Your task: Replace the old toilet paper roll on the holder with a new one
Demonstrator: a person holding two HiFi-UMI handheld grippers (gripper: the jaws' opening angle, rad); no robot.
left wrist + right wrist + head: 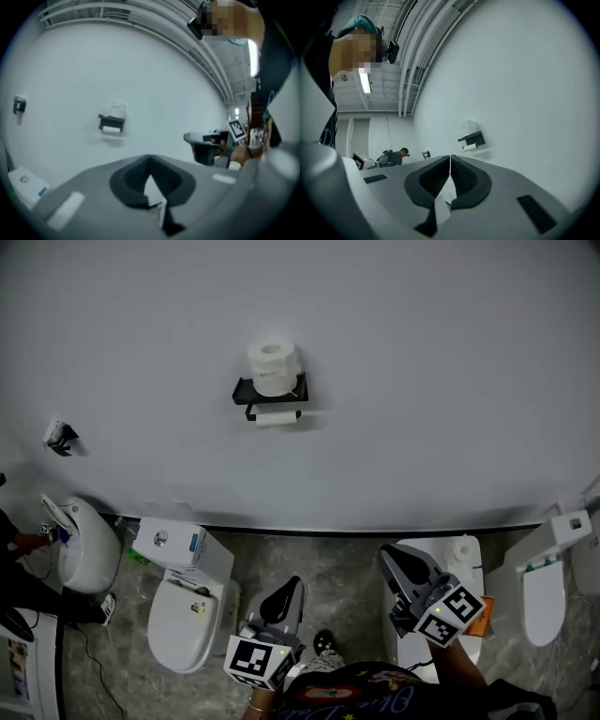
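Head view: near left gripper (290,584) and right gripper (390,556), jaws closed, empty; far black wall holder (246,391) hangs thin white roll (277,418), perhaps spent, under full white roll (274,367).

Matt black holder (245,391), paper roll (274,367), glossy toilet (183,622).

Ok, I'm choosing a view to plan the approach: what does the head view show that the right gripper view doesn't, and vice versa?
Only the head view: white toilets on the grey floor. Only the right gripper view: ceiling pipes and a strip light. Both: the right gripper, shut and empty, and the black holder on the wall, with a full roll on top and a thin roll beneath.
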